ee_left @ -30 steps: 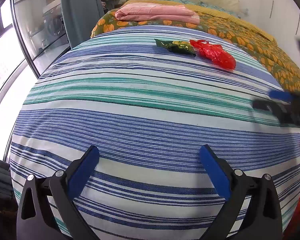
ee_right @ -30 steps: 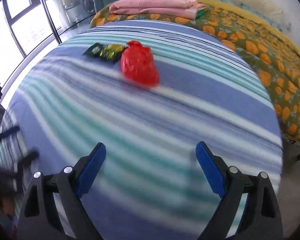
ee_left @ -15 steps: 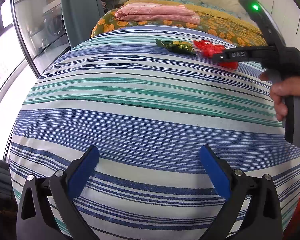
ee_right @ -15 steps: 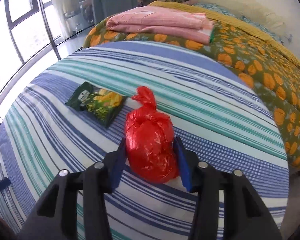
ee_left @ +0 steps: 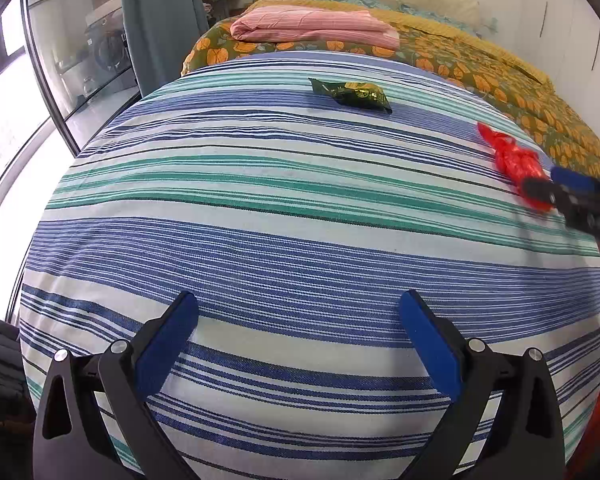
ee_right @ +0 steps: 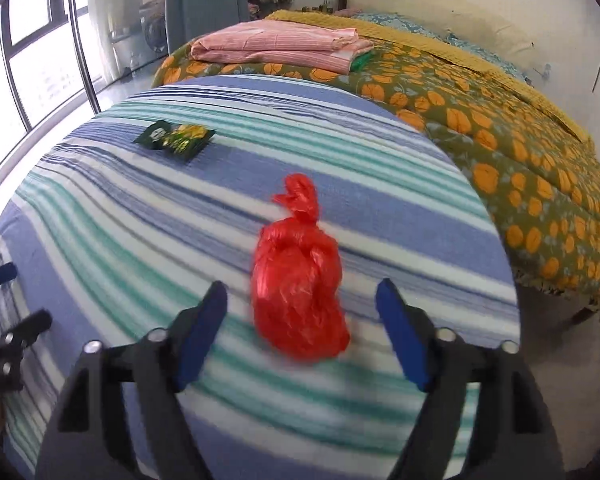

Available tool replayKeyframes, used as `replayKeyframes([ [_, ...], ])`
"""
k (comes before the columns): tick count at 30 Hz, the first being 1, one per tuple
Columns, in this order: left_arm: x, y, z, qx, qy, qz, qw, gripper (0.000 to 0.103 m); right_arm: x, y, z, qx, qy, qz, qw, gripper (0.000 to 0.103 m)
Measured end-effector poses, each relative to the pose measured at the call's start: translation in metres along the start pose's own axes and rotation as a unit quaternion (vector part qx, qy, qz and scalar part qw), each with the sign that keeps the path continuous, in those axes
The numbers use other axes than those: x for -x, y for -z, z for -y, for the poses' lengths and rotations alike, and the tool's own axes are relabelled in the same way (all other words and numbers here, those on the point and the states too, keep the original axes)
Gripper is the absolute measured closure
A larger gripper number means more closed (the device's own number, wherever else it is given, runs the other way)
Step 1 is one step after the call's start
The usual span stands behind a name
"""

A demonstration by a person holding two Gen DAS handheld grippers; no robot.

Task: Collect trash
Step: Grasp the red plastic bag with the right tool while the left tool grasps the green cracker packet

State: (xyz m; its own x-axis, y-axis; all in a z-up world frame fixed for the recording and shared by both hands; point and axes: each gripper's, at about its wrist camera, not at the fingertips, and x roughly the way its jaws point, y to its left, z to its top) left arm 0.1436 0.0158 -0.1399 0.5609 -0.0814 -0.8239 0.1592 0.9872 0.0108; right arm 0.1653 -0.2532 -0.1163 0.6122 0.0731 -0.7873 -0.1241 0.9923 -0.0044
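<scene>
Lying between the just-widened right tool (ee_right: 302, 300), red bag (ee_right: 298, 292); left tool (ee_left: 298, 320) wide.

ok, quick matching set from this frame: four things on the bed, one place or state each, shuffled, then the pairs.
1. red bag
2. green snack packet
3. pink folded blanket
4. left tongs

a. on the orange-flowered cover
b. open, nothing between them
c. between the open right tongs, untouched
d. on the striped sheet, nearer the window

Pairs: 1-c, 2-d, 3-a, 4-b
</scene>
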Motion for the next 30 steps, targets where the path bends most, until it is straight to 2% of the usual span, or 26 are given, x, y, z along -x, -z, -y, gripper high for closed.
replayKeyframes([
  [5, -0.008, -0.02, 0.007, -0.021, 0.01, -0.017, 0.9996, 0.004, -0.006, 0.018, -0.008, 0.001, -0.015, -0.012, 1.0, 0.018],
  [9, -0.013, -0.062, 0.018, -0.01, 0.009, 0.005, 0.9999, 0.004, -0.012, 0.016, 0.0, -0.02, -0.038, -0.022, 0.999, 0.009],
  [10, -0.019, -0.074, 0.021, -0.005, 0.007, 0.007, 0.9999, 0.004, -0.013, 0.016, -0.001, -0.017, -0.04, -0.024, 0.999, 0.006],
  [15, -0.065, -0.134, 0.039, 0.059, -0.001, 0.002, 0.9983, 0.004, -0.016, 0.017, -0.011, -0.005, -0.033, -0.028, 0.999, 0.004],
  [19, -0.098, -0.161, 0.059, 0.072, -0.019, -0.015, 0.9971, 0.004, -0.016, 0.017, -0.015, -0.005, -0.033, -0.028, 0.999, 0.004],
  [22, -0.114, -0.166, 0.063, 0.067, -0.046, -0.029, 0.9963, 0.004, -0.016, 0.017, -0.015, -0.005, -0.033, -0.028, 0.999, 0.004],
  [24, -0.114, -0.165, 0.055, 0.066, -0.049, -0.025, 0.9963, 0.004, -0.016, 0.017, -0.015, -0.005, -0.033, -0.027, 0.999, 0.004],
  [30, -0.101, -0.148, -0.012, 0.089, -0.07, -0.031, 0.9931, 0.004, -0.017, 0.017, -0.018, -0.004, -0.032, -0.027, 0.999, 0.004],
])
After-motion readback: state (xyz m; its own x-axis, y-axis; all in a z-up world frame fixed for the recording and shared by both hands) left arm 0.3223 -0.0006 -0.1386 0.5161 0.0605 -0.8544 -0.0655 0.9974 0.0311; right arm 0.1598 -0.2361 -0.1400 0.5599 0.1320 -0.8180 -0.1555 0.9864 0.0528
